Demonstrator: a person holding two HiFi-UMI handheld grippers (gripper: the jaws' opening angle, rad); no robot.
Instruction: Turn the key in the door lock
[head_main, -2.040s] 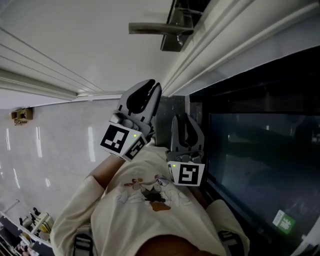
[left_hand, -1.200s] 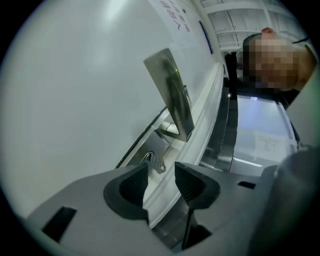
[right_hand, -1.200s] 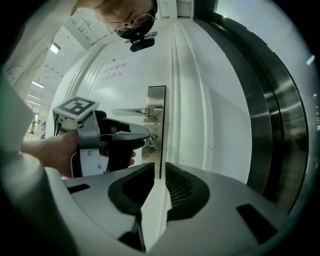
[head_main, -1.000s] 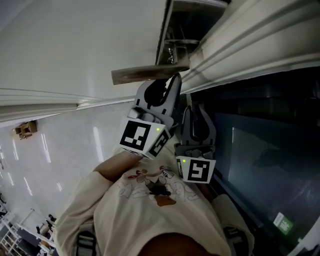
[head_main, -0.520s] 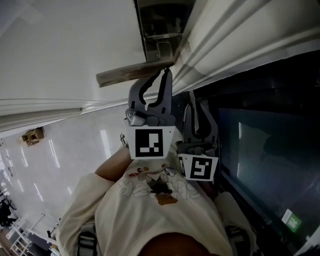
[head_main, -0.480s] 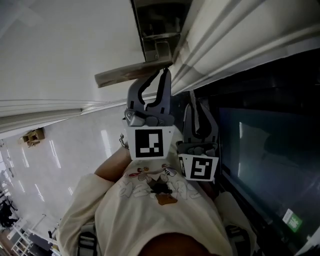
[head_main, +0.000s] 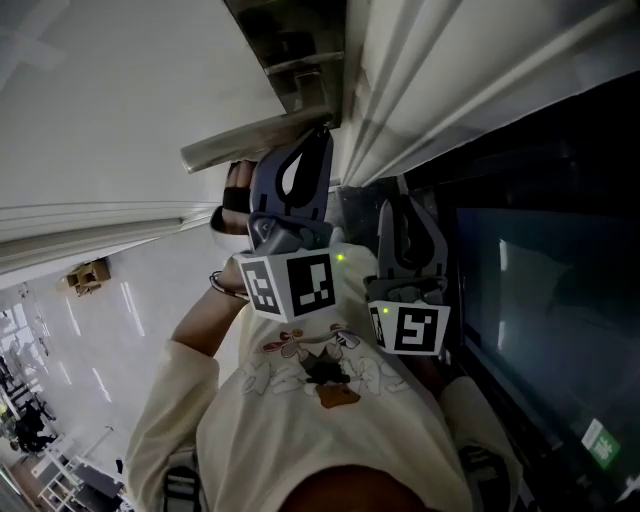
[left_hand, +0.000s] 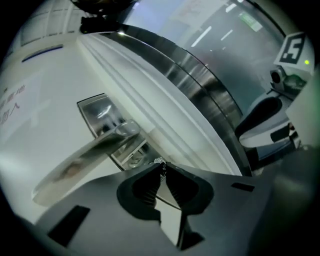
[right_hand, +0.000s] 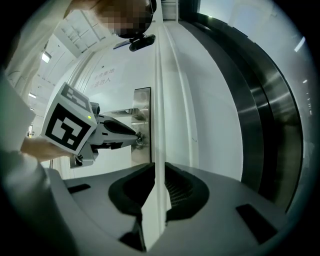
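Note:
A silver lever handle (head_main: 250, 140) juts from the metal lock plate (head_main: 290, 60) on the white door (head_main: 120, 90). Just under the handle, my left gripper (head_main: 326, 135) has its tips at the lock. In the left gripper view the left gripper (left_hand: 161, 172) is shut on a small key (left_hand: 160, 164) with a ring, which sits at the plate (left_hand: 100, 112). My right gripper (head_main: 400, 205) is beside it, and its jaws (right_hand: 156, 172) clamp the door's thin white edge (right_hand: 159, 100). The right gripper view also shows the left gripper (right_hand: 136, 137) from the side, at the keyhole.
A dark glass panel (head_main: 540, 250) with a steel frame (right_hand: 270, 115) runs along the right of the door edge. Glossy floor (head_main: 100, 330) lies at the left. The person's cream sleeve and shirt (head_main: 320, 420) fill the lower middle.
The left gripper has rolled about its own axis at the lock, so its marker cube faces differently, and its jaws have narrowed. The right gripper has stayed on the door edge.

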